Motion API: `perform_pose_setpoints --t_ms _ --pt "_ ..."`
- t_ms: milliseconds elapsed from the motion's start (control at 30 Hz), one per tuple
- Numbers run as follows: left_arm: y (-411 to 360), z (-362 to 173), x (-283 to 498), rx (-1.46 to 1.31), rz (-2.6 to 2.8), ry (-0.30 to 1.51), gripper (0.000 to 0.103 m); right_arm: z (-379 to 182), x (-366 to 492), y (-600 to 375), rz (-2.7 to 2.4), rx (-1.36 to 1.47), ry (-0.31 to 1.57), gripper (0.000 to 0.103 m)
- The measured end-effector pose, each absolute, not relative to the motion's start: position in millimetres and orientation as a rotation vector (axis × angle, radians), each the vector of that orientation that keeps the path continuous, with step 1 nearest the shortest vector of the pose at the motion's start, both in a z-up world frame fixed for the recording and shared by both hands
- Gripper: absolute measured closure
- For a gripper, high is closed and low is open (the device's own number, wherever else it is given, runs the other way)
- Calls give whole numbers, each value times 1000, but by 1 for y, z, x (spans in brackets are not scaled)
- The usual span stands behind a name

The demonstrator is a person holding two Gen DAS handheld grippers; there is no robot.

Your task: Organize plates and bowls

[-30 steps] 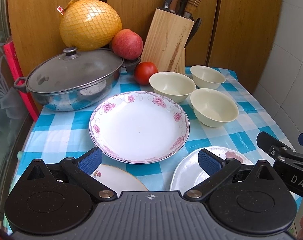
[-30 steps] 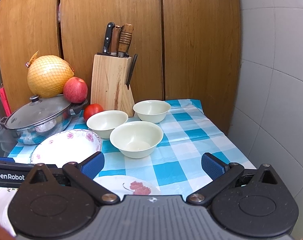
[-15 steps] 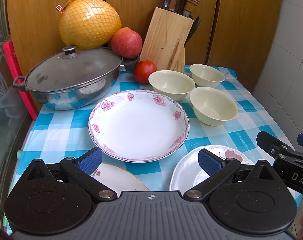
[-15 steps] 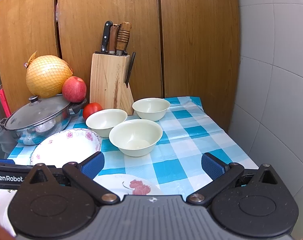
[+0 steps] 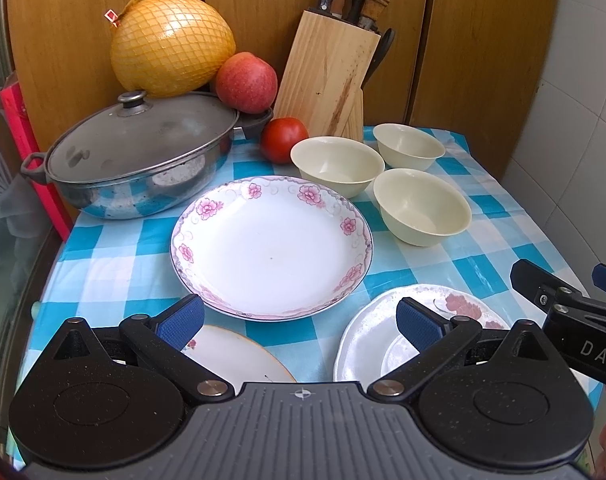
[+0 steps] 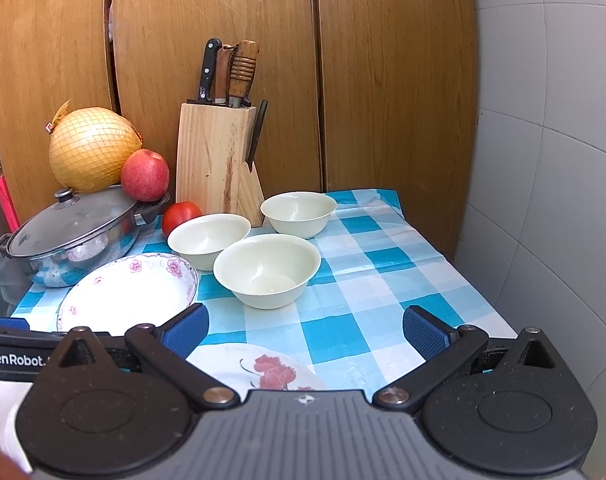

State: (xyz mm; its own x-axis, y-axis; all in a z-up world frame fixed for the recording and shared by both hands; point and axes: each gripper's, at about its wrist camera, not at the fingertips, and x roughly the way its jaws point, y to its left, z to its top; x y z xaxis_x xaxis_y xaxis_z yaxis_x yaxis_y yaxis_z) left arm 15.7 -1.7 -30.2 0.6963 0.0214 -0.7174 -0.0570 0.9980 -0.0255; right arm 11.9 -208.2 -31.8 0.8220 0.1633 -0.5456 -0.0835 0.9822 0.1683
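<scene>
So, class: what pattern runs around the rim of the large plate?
Pink flowers with grey scrolls on the large plate; clearest in the left wrist view.

Pot [image 5: 135, 164]; pomelo [image 5: 173, 46]; apple [image 5: 246, 82]; tomato [image 5: 284, 140]

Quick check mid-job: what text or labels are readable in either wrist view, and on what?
"GenRobot." – white print on the left hand-held gripper, seen in the right wrist view; a further character may be hidden.
"DAS" – cut-off print on the right hand-held gripper, seen in the left wrist view.
Red tag on the netted pomelo: too small to read.
</scene>
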Motion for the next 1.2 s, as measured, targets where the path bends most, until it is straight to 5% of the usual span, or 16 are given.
perform_pose_setpoints --t_ms 1200 --pt "-26 -58 26 -116 -232 980 1 -75 9 -254 88 208 870 8"
